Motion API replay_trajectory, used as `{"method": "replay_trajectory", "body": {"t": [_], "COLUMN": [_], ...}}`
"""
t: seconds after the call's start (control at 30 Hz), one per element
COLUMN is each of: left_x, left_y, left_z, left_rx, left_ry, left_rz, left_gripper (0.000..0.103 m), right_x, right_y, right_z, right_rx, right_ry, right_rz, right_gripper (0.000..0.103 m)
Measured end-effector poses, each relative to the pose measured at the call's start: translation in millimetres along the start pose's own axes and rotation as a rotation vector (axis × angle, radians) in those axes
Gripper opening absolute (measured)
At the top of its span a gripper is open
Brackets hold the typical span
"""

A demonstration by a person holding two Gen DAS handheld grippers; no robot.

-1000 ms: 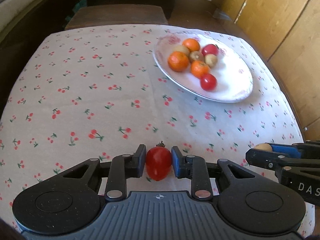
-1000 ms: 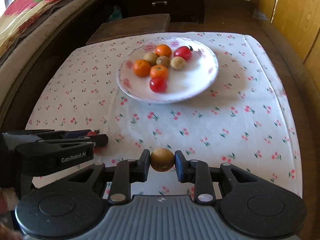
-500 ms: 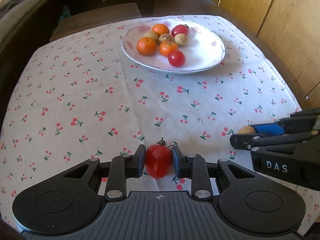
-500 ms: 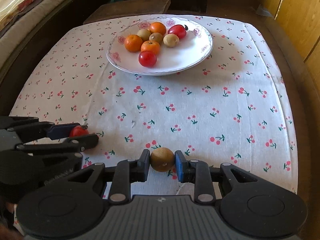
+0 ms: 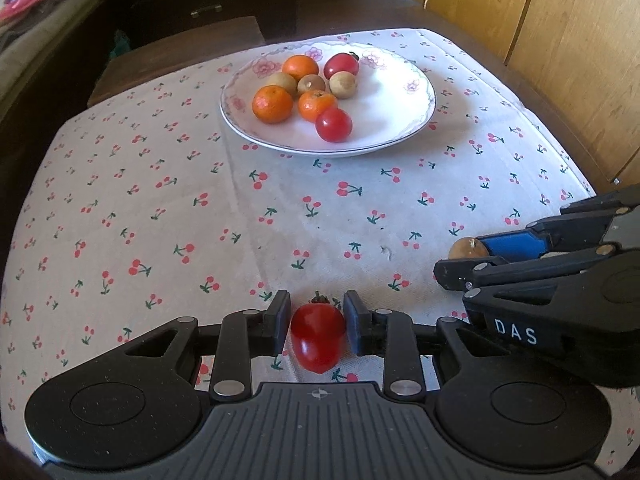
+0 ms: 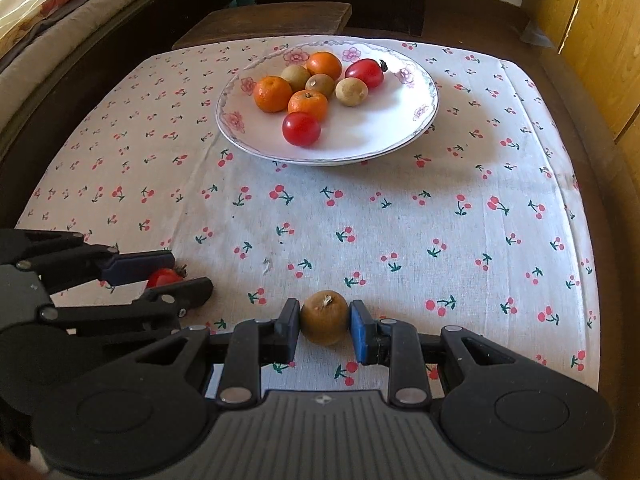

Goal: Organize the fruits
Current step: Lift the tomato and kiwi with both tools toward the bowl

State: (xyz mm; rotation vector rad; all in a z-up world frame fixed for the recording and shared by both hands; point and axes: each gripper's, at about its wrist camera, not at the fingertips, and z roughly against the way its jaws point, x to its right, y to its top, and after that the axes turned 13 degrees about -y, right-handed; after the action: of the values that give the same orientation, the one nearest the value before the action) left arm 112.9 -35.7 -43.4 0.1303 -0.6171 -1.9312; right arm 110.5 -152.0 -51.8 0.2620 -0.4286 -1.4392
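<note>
My left gripper (image 5: 317,316) is shut on a red tomato (image 5: 317,337) above the near part of the cherry-print tablecloth (image 5: 160,208). My right gripper (image 6: 324,318) is shut on a small brown fruit (image 6: 324,317). Each gripper shows from the side in the other view, the right gripper (image 5: 472,258) with the brown fruit (image 5: 466,249), the left gripper (image 6: 176,270) with the tomato (image 6: 163,278). A white floral plate (image 5: 400,120) at the far middle of the table holds several oranges, tomatoes and brown fruits; it also shows in the right wrist view (image 6: 380,136).
A dark wooden stool (image 6: 264,22) stands past the table's far edge, with a dark cabinet (image 5: 208,0) behind it. Yellow wooden doors (image 5: 560,60) line the right side. A bed with bedding (image 6: 52,12) runs along the left.
Both grippers have moved with their fruits still held. The left wrist view has swung so the plate now sits centred ahead, and both views are a little closer to the plate.
</note>
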Motion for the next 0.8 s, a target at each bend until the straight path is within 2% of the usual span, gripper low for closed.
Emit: {"method": "replay_trajectory", "body": {"t": [0.37,0.8], "left_x": [3,-2], "left_y": [0,9], "left_z": [0,10], "left_rx": [0.006,0.052], "left_ry": [0.005,-0.035], "left_rz": [-0.018,0.039], "left_gripper": [0.035,0.034], "right_x": [-1,13], "right_y": [-2,5], "right_z": [3,16], "right_rx": [0.003,0.040], "right_ry": [-0.003,0.027], "right_rz": [0.021,-0.041], "right_gripper": [0.029,0.028]}}
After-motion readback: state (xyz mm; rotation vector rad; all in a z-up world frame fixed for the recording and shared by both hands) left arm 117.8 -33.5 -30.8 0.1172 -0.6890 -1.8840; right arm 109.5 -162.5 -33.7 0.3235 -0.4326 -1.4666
